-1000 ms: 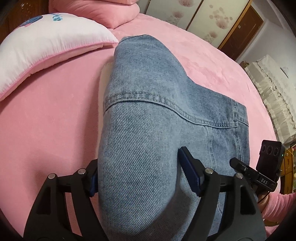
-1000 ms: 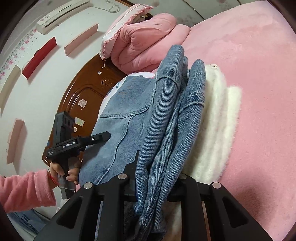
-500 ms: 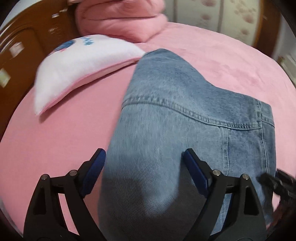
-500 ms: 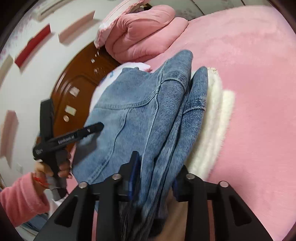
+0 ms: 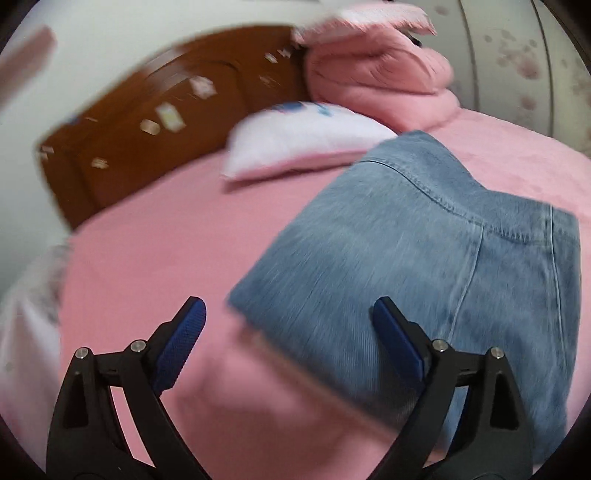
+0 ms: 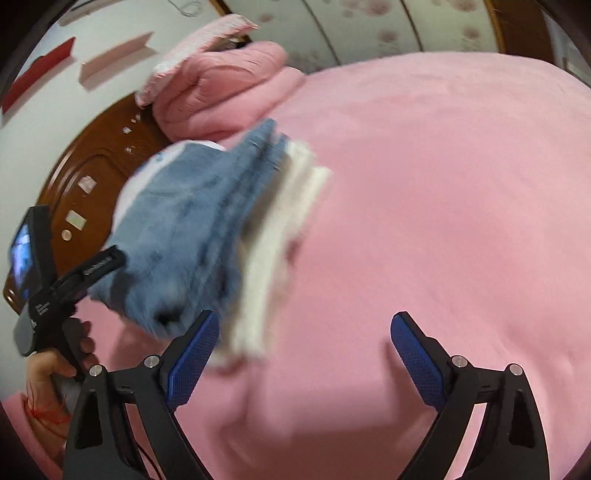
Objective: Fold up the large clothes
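Note:
A folded blue denim jacket with white fleece lining lies on the pink bed. In the left wrist view my left gripper is open and empty, just off the jacket's near left corner. In the right wrist view the jacket lies to the left, blurred. My right gripper is open and empty over bare pink sheet, its left finger close to the lining's near end. The left gripper's body shows there at the far left, held by a hand.
A white and pink pillow lies beyond the jacket. A folded pink quilt is stacked by the brown wooden headboard. Wardrobe doors with flower prints stand behind the bed.
Both grippers have opened and let go of the jacket. Both have pulled back from it; the jacket now rests folded on the bed.

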### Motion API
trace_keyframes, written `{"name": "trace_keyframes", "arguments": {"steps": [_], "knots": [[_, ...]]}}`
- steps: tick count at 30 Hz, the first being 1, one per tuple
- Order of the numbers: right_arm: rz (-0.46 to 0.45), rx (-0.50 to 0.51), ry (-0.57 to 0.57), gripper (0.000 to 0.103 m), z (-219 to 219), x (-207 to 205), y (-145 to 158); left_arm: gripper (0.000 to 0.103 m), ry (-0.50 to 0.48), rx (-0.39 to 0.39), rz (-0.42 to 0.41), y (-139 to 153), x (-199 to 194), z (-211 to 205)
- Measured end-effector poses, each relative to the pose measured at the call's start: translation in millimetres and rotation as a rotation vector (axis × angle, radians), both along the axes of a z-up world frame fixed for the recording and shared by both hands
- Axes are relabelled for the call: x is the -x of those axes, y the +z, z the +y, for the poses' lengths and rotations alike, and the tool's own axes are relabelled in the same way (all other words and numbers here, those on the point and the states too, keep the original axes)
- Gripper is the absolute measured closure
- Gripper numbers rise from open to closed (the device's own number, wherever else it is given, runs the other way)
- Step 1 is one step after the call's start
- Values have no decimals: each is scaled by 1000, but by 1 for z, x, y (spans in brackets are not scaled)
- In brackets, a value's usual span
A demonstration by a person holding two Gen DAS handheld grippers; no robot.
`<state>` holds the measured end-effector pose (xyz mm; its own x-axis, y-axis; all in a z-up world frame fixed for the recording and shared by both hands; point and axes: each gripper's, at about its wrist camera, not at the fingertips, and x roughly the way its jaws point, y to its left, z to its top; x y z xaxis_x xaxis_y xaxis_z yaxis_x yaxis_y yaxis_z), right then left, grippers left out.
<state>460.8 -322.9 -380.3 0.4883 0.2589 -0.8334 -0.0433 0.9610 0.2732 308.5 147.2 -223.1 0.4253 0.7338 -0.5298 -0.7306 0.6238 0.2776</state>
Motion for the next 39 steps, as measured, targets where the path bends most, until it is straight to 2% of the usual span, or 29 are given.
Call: {"name": "trace_keyframes", "arguments": {"steps": [3, 4, 7, 11, 15, 20, 23, 27, 29, 31, 33, 36, 39], "knots": [[63, 30, -47, 8, -35, 23, -8, 12, 55, -118, 119, -14, 14, -43], [70, 36, -60, 8, -46, 29, -9, 12, 61, -127, 159, -20, 17, -55], [95, 90, -127, 8, -84, 52, -9, 12, 74, -88, 278, -47, 31, -94], [130, 95, -156, 8, -149, 88, -2, 12, 69, -40, 402, -75, 58, -161], [120, 119, -214, 8, -228, 137, 21, 12, -6, -41, 483, -92, 84, -240], [153, 155, -219, 8, -331, 209, 64, 12, -32, 90, 554, -95, 119, -341], [179, 178, -201, 8, -394, 251, 91, 12, -65, 186, 594, -93, 135, -411], [197, 279, -183, 7, -464, 300, 128, 12, -122, 295, 627, -84, 154, -502], [213, 333, -176, 7, -486, 321, 143, 12, -204, 315, 661, -75, 162, -551], [231, 351, -190, 7, -503, 343, 163, 12, -311, 284, 660, -59, 167, -596], [235, 338, -238, 7, -512, 360, 181, 12, -422, 262, 644, -37, 176, -635], [248, 270, -306, 5, -519, 385, 205, 12, -524, 275, 592, -3, 192, -673], [277, 142, -338, 5, -514, 391, 219, 12, -544, 304, 557, 23, 203, -685]]}}
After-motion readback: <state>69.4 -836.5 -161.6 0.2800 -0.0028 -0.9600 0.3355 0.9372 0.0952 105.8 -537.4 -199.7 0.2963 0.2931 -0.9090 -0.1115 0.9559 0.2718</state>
